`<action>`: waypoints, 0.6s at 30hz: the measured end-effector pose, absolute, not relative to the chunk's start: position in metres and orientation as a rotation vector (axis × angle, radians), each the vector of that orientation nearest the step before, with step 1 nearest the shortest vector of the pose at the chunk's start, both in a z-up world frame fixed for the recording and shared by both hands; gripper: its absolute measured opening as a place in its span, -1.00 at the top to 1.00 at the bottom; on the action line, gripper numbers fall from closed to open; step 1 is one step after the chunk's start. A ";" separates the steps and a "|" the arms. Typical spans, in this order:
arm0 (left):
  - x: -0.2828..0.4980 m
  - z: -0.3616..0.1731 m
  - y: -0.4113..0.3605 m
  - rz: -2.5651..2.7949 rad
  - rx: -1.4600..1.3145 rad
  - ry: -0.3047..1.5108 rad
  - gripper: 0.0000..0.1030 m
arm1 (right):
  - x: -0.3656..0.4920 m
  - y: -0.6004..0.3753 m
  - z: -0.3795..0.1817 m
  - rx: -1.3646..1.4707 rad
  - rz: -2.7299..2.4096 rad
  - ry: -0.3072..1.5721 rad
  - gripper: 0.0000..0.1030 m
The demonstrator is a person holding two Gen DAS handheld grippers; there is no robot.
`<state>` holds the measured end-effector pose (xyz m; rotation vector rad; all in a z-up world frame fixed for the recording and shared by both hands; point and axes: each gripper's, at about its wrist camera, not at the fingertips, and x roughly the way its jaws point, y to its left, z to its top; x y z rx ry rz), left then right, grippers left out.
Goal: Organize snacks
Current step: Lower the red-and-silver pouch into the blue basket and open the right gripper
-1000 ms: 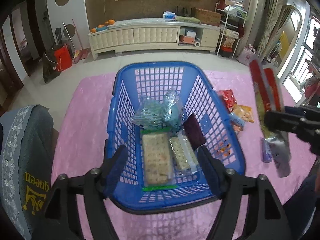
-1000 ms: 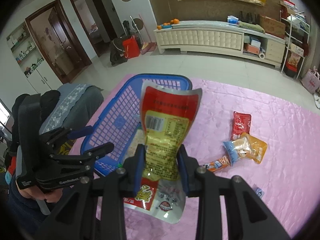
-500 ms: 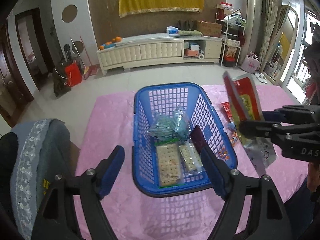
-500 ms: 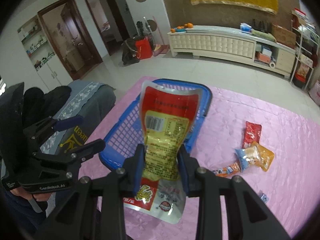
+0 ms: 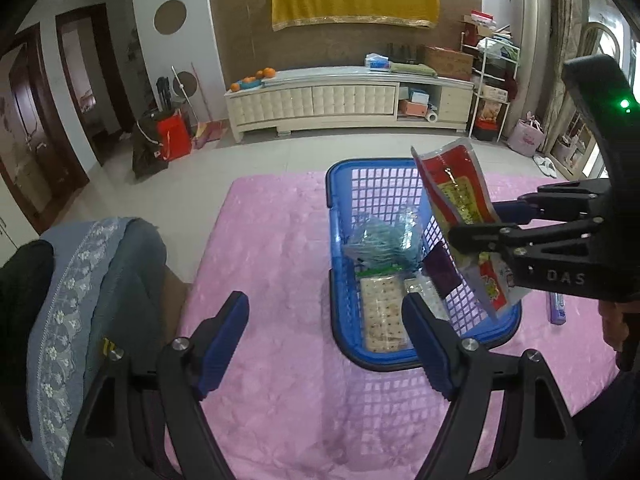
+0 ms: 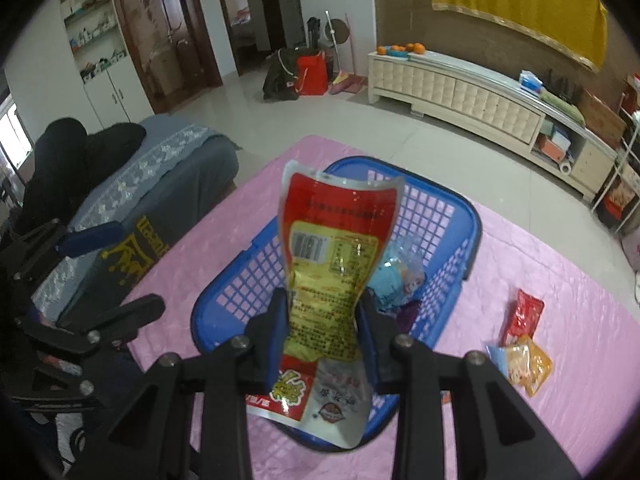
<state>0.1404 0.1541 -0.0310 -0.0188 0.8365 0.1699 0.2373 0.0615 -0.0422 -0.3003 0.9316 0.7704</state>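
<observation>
One red and yellow snack pouch (image 6: 334, 276) is clamped in the right tool (image 6: 322, 332), held above the blue basket (image 5: 348, 344), over its right side. Inside the basket lie cracker packs (image 5: 383, 312) and a pale blue bag (image 5: 380, 240). Beside the basket, the left tool (image 5: 326, 344) hangs spread and empty over the pink surface (image 5: 272, 248). Right of the basket lie three small packets (image 6: 524, 344).

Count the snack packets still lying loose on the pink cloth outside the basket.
3 visible: a red packet, a pale blue packet and an orange packet overlapping right of the blue basket. Others may be hidden behind the held pouch.
</observation>
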 end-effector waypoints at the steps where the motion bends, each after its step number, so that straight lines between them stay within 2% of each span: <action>1: 0.141 -0.033 0.157 0.174 -0.023 0.838 -0.50 | 0.238 0.065 -0.045 -0.304 0.771 0.936 0.26; 13: 0.145 -0.055 0.178 0.183 -0.097 0.866 -0.50 | 0.244 0.102 -0.070 -0.417 0.774 0.972 0.22; 16: 0.141 -0.057 0.179 0.187 -0.100 0.871 -0.50 | 0.244 0.107 -0.077 -0.457 0.776 0.972 0.12; 18: 0.138 -0.055 0.179 0.187 -0.106 0.864 -0.50 | 0.246 0.108 -0.082 -0.471 0.763 0.994 -0.02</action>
